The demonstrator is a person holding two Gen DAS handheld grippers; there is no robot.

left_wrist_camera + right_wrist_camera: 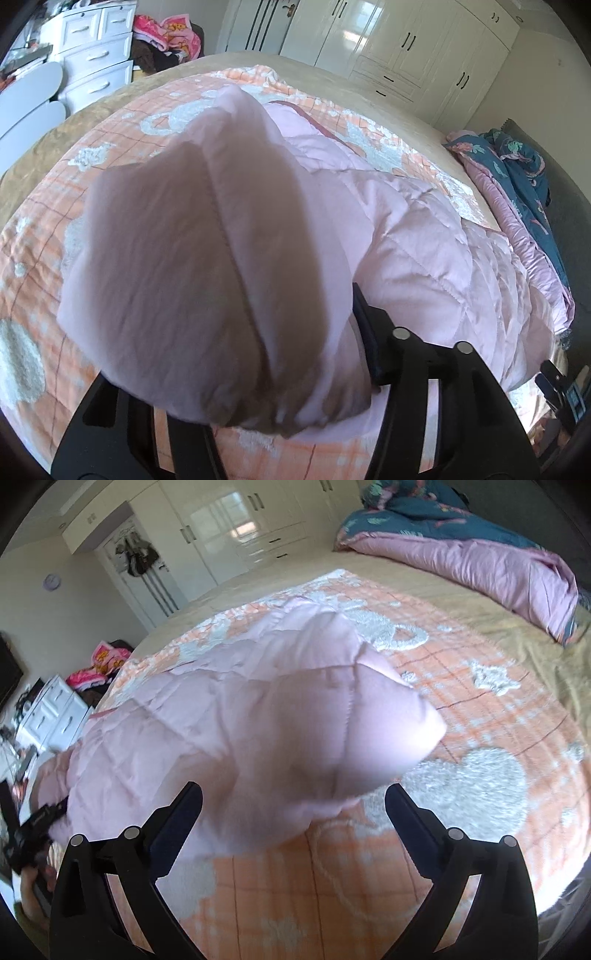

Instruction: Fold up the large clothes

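The pink quilted jacket is lying across the bed, on top of an orange checked blanket with fluffy white patches; in the left wrist view a big fold of it bulges up from about 7 o'clock toward the centre and hides most of the left hand-held gripper. Only one finger of that one shows, at roughly 5 o'clock, pressed against the fabric, and the other is buried under the fold; so honestly can't tell if it's clamped on the jacket or loose.

Right wrist view is clearer; the right hand-held gripper is spread wide, one finger at 7 o'clock and the other at 5 o'clock, with a puffy corner of the jacket sitting between and just past them; neither pad is pressing on it, so it's let go. The left finger looks to be touching the fabric edge, the right one stands apart.

Background stuff: white wardrobe at 12 o'clock in the right view, a rumpled blue and pink duvet at 1 o'clock, white drawers at 10 o'clock in the left view.
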